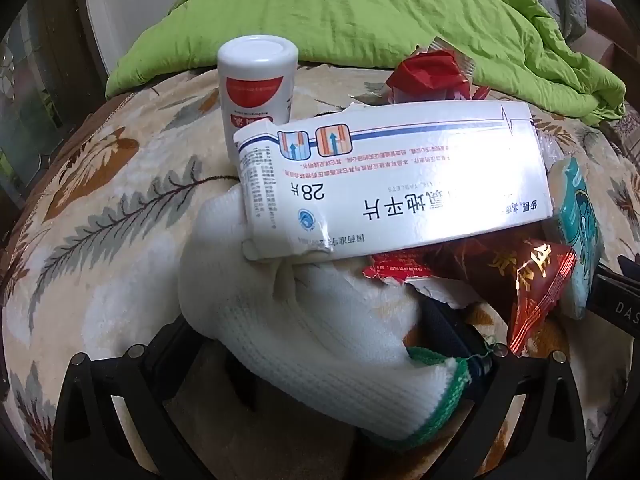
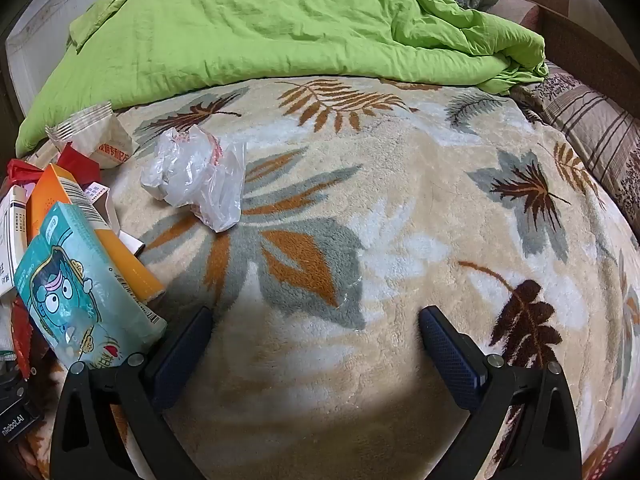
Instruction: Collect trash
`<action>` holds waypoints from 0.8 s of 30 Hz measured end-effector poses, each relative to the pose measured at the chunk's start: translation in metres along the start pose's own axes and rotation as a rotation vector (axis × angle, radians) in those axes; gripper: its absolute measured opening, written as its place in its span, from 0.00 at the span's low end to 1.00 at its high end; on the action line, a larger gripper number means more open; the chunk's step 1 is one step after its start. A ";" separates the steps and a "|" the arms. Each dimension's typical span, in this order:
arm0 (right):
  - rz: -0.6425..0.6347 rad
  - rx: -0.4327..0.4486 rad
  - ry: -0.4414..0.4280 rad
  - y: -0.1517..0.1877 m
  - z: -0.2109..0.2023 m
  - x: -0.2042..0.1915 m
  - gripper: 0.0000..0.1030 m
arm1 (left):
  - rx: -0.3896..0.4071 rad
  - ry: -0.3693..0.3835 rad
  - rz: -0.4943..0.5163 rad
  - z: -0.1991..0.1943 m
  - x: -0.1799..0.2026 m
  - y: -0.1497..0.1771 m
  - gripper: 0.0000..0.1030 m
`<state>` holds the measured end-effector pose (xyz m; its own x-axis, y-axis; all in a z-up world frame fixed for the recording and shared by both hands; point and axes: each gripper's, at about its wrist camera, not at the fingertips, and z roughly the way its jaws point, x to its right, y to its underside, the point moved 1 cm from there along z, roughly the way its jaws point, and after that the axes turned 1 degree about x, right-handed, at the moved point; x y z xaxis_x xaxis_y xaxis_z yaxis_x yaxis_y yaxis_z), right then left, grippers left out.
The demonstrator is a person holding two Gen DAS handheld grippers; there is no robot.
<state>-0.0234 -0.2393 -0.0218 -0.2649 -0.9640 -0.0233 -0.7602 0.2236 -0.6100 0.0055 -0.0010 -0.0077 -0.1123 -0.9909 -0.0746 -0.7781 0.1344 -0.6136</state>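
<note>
white knitted glove (image 1: 304, 320) with a green cuff fills the space nearest us, lying between the spread fingers of the left gripper (image 1: 312, 320); those tongs stand apart, and we cannot tell whether they press the glove. the right gripper (image 2: 316, 312) is wide apart too, holding nothing, just to the right of the teal tissue packet (image 2: 80, 280).

under the packet and everything else spreads the leaf-patterned blanket (image 2: 400, 220). far behind the packet lies the crumpled green quilt (image 2: 280, 20).

the trash clusters around the packet. a white medicine box (image 1: 392, 184), torn at one end, lies on the glove and meets the packet on its left. behind the packet leans an orange box (image 2: 56, 196). a clear plastic bag (image 2: 196, 176), crumpled, sits on the blanket well apart from the packet, up and to its right. a dark red snack wrapper (image 1: 520, 280) lies just under the packet's left edge. a white bottle (image 1: 256, 92) with a red label stands upright, farther left of the packet, beyond the medicine box. a crumpled red wrapper (image 1: 432, 76) sits behind the medicine box.
</note>
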 end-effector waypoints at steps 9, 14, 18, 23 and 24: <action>0.001 0.000 -0.002 0.000 -0.001 0.001 1.00 | -0.002 0.041 -0.016 -0.005 -0.011 -0.004 1.00; 0.002 0.000 -0.002 0.000 -0.002 0.001 1.00 | 0.015 0.053 -0.025 -0.030 -0.014 0.007 1.00; -0.009 -0.018 0.012 -0.001 0.000 -0.001 1.00 | 0.109 0.069 -0.108 -0.064 -0.026 0.016 1.00; -0.009 -0.025 -0.008 0.000 -0.001 -0.001 1.00 | 0.247 0.037 -0.117 -0.104 -0.024 0.025 1.00; -0.024 -0.034 -0.019 0.000 -0.004 0.000 1.00 | 0.270 0.024 -0.106 -0.111 -0.021 0.028 1.00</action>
<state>-0.0259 -0.2391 -0.0187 -0.2353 -0.9716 -0.0246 -0.7861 0.2051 -0.5830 -0.0827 0.0252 0.0640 -0.0561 -0.9983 0.0183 -0.5943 0.0186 -0.8041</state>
